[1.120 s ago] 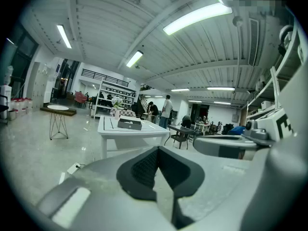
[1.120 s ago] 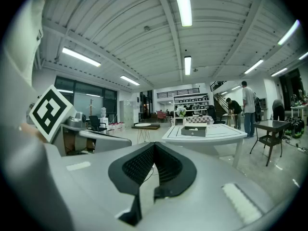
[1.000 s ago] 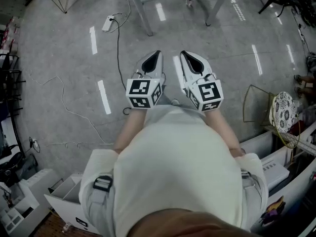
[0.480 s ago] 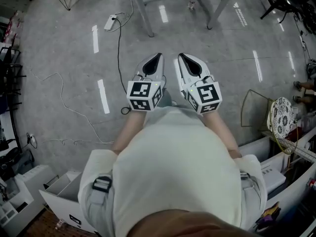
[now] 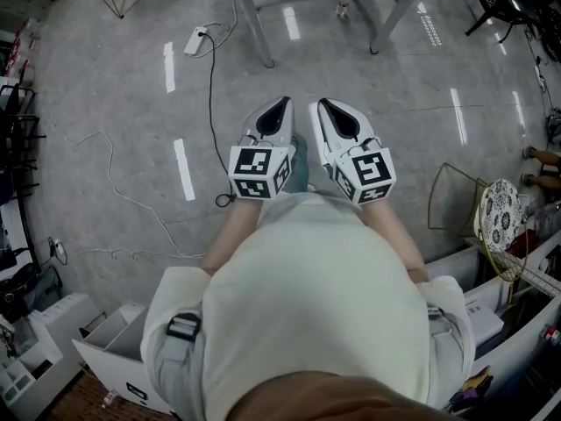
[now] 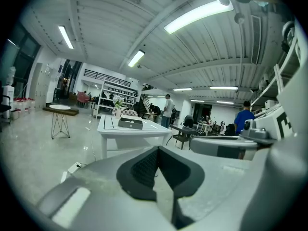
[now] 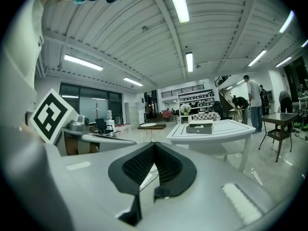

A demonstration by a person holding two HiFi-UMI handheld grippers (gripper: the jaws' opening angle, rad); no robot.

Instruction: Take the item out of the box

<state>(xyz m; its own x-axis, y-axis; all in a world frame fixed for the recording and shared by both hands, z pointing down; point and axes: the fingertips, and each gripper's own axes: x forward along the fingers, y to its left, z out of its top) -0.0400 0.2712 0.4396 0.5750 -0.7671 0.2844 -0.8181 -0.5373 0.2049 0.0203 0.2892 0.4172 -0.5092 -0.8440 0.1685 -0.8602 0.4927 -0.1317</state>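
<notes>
While both pairs of tongs are sitting closed and empty, the person is holding them side by side just in front of the chest in the middle of the head view. The left tongs (image 5: 277, 105) are showing their ribbed pads pressed together with nothing between them, and the right tongs (image 5: 326, 106) are showing the same. The marker cubes (image 5: 257, 170) are facing up toward the camera. Below them a bare grey floor (image 5: 114, 103) is spreading out, with a black cable (image 5: 210, 68) trailing from a power strip (image 5: 193, 40) at the upper left. The white tabletop (image 7: 231, 126) is standing well apart from the tongs, at the top edge of the head view and right of centre in the right gripper view. The box (image 7: 199, 127) is resting on it, low and grey with its top apparently open. What is lying inside is too small to make out. The task is judged to be only at the approach. To do this step well, the person should be walking up squarely to the tabletop, stepping clear of the cable. One pair of tongs should be opening before it reaches the box rim, while the other is getting ready to steady the box wall so it is not sliding as the item is being lifted straight up.
</notes>
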